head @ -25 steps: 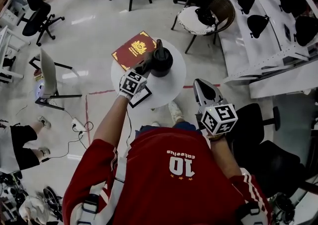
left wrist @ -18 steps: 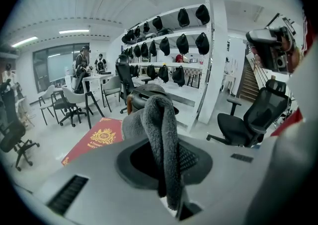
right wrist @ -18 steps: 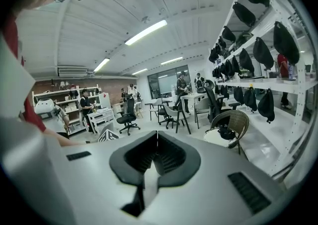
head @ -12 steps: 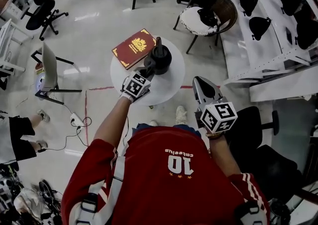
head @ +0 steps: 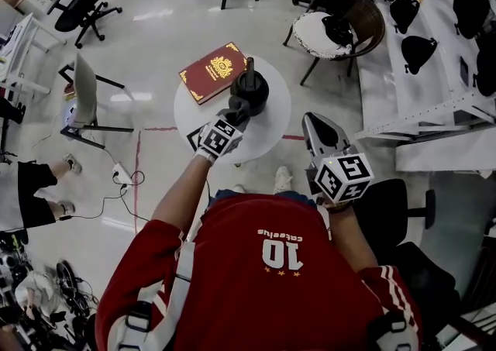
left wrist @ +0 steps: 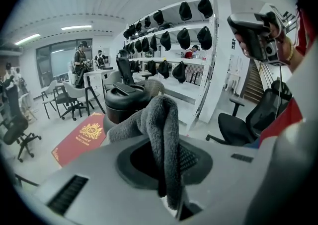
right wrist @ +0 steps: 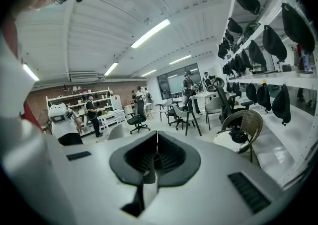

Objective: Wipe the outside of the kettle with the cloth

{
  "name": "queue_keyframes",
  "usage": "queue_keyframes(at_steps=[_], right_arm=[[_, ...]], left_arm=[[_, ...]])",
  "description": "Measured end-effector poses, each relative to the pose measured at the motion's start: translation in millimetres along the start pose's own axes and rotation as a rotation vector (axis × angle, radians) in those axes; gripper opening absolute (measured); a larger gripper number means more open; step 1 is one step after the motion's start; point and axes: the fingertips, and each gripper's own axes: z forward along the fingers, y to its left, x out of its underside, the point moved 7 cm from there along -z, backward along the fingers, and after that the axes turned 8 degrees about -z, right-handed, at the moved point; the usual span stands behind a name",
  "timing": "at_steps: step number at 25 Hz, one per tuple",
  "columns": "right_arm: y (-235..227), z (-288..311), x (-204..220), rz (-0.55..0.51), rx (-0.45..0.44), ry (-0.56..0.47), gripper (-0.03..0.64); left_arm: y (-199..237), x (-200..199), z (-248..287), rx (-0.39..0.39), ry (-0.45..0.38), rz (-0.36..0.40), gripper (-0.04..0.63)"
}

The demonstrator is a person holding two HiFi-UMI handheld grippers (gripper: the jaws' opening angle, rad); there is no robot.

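A black kettle (head: 252, 90) stands on a small round white table (head: 267, 132); the left gripper view shows the kettle (left wrist: 126, 102) close ahead. My left gripper (head: 235, 112) is shut on a grey cloth (left wrist: 159, 124), which is pressed against the kettle's near side. The cloth (head: 239, 109) is just visible at the jaw tips in the head view. My right gripper (head: 322, 134) is held off the table to the right, at the person's side, shut with nothing between its jaws (right wrist: 155, 162).
A red book with gold print (head: 213, 72) lies on the table left of the kettle. A wicker chair (head: 341, 28) stands beyond the table, a black office chair (head: 387, 202) at the right. Shelves with black helmets (head: 434, 32) run along the right.
My left gripper has moved forward with the cloth, closer against the kettle's side. The head view has shifted slightly; the right gripper stays where it was.
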Motion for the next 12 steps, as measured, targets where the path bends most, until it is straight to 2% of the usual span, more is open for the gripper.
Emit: queue_keyframes(at_steps=[12], right_arm=[[-34,13,-4,0.005,-0.088,-0.004,0.017]], left_arm=[[-25,-18,17,-0.024,0.012,0.016,0.048]])
